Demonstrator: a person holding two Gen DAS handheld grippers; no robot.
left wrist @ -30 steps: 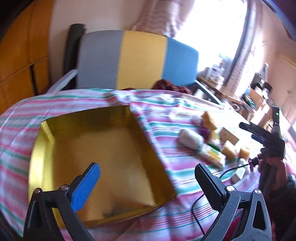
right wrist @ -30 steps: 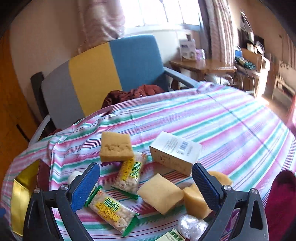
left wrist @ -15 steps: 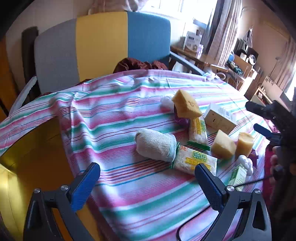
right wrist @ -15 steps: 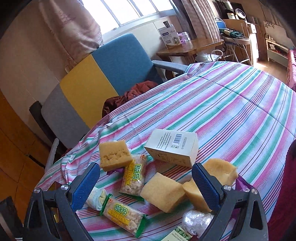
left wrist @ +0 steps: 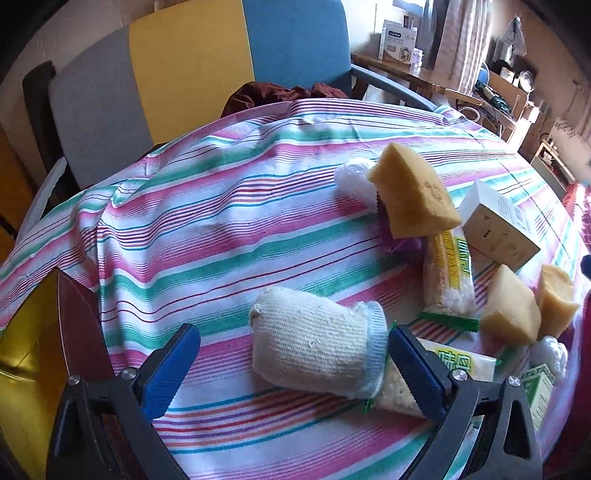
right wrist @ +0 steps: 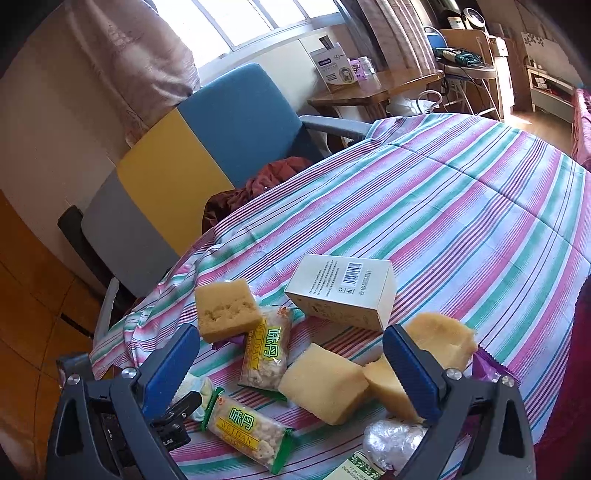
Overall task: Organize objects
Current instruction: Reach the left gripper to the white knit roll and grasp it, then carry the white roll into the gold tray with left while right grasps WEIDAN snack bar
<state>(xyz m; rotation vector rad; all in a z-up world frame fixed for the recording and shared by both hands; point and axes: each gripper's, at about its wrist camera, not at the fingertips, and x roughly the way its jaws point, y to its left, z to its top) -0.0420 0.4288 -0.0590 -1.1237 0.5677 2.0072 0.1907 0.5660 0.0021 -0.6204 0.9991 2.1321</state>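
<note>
The left gripper (left wrist: 291, 363) gapes wide around a cream knitted sock roll (left wrist: 317, 347), blue-cuffed; the right gripper (right wrist: 291, 363) gapes wide above sponges (right wrist: 323, 384).

Daylight is pouring in through the window (right wrist: 258, 22) behind the armchair (right wrist: 221, 122), blowing its panes out to white. Sun is striking the striped tablecloth (right wrist: 461, 206) brightly. Fisheye bending is curving both views, with corners falling into black vignette. Focus is staying fairly sharp.
</note>
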